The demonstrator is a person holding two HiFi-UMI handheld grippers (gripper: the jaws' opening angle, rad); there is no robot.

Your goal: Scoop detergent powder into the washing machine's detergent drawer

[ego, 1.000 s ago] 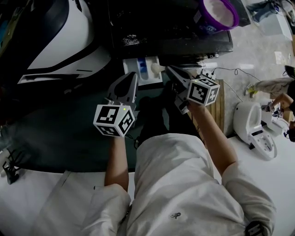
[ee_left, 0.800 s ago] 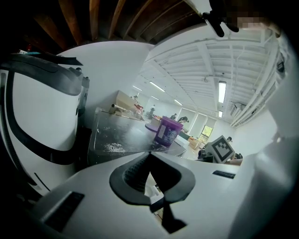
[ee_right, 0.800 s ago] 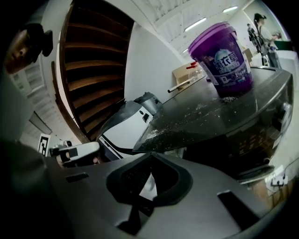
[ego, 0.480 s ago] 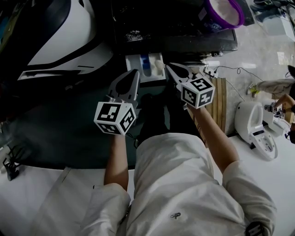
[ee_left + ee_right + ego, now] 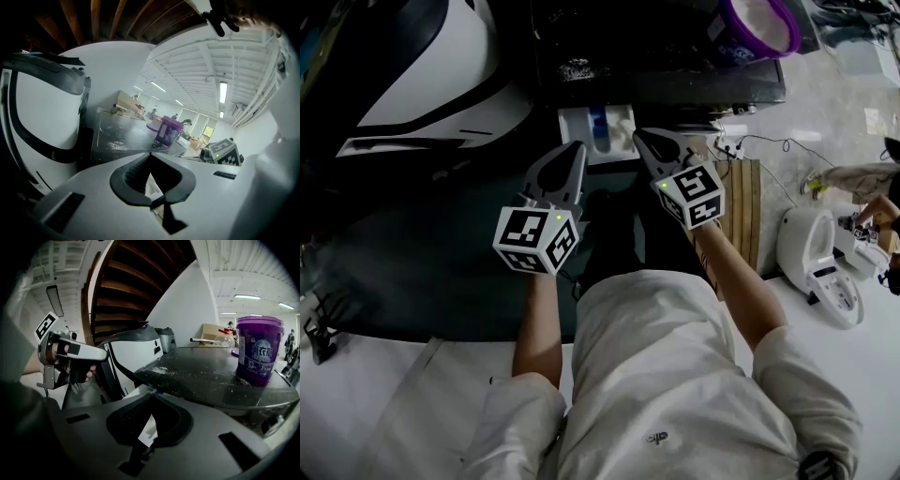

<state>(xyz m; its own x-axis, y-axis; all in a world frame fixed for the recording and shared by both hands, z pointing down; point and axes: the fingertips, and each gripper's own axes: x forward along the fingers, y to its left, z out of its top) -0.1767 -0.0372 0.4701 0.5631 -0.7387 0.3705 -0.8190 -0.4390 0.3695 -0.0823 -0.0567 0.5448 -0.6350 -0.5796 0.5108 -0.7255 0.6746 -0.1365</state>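
The white detergent drawer (image 5: 579, 127) stands pulled out of the dark washing machine and has a blue insert. My right gripper (image 5: 639, 139) is shut at the drawer's right edge. A small pale scoop (image 5: 623, 133) at its tips sits over the right compartment, hard to tell apart from the drawer. My left gripper (image 5: 570, 155) is shut with nothing in it, just below the drawer's front. The purple detergent tub (image 5: 757, 23) stands open on the machine's top, also seen in the right gripper view as the tub (image 5: 259, 348). The left gripper (image 5: 70, 352) shows there too.
Spilled powder (image 5: 161, 370) lies on the machine's dark top. The machine's white front (image 5: 422, 75) fills the left. A wooden board (image 5: 742, 202), a power strip with cables (image 5: 729, 145) and a white appliance (image 5: 820, 258) are to the right.
My right gripper has moved left and slightly up, bringing the scoop from beside the drawer's corner to over its right compartment. The left gripper has hardly moved.
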